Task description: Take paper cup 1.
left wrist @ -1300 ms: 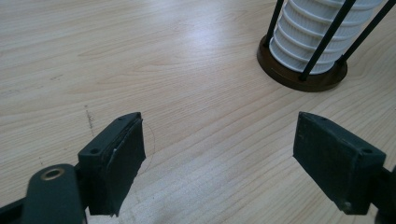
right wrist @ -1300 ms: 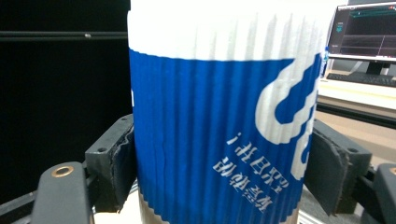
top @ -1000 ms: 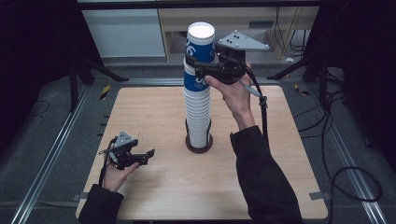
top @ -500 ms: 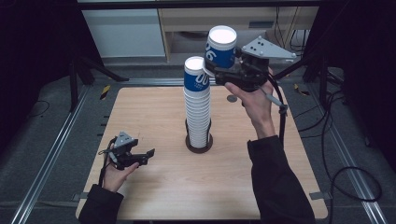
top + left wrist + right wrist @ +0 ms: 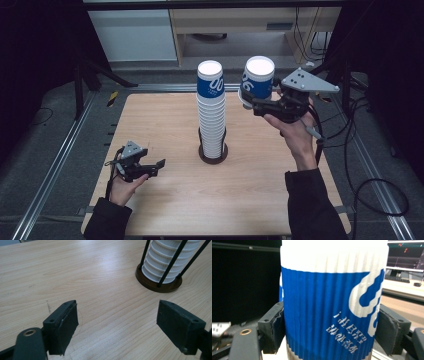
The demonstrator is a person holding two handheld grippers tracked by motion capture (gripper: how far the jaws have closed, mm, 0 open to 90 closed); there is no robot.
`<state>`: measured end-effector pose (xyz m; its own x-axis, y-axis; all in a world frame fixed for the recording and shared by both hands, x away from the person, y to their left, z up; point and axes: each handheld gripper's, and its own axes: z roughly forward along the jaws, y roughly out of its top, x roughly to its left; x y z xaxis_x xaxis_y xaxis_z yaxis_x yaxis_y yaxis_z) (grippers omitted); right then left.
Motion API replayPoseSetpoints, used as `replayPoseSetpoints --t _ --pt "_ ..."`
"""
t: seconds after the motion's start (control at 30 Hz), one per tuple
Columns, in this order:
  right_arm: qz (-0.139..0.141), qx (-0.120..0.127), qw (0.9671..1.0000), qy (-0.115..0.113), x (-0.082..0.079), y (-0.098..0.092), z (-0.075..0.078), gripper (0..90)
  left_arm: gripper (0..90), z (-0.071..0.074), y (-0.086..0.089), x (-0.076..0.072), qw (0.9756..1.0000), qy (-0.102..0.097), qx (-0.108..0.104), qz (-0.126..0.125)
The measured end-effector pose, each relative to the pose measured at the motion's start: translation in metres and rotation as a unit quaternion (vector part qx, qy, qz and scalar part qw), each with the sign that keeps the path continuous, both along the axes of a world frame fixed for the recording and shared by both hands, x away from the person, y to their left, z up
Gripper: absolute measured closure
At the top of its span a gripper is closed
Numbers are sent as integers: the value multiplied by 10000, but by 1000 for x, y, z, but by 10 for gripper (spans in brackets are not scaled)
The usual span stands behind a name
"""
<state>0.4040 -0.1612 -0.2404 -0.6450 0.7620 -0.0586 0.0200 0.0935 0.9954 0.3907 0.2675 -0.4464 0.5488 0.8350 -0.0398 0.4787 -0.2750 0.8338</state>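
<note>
A wooden table (image 5: 165,125) is seen from above, with a tall stack of inverted paper cups (image 5: 210,112) standing in a dark wire holder (image 5: 213,152) near its middle. To the right of the stack, one blue-and-white paper cup (image 5: 257,77) is held upside down in the air, clamped across its ribbed sleeve by the right gripper (image 5: 250,104). The left gripper (image 5: 161,164) rests low at the near left, its jaws wide with nothing between them, though they have just been closing a little. The thin wall could be crushed if the squeeze were tightened, or the cup could slip out if it were tilted further. Compared with a second earlier, the cup has been lifted off the stack top and carried to the right.
</note>
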Motion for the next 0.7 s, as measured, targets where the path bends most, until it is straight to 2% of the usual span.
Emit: replayPoseSetpoints --t 0.3,0.7 --pt "72 -172 9993 317 -6 -12 -39 213 171 2 0 -1 10000 -1 -3 -12" --pt "247 -283 9978 544 -12 -15 -72 214 172 7 -2 -3 10000 -31 1 -84"
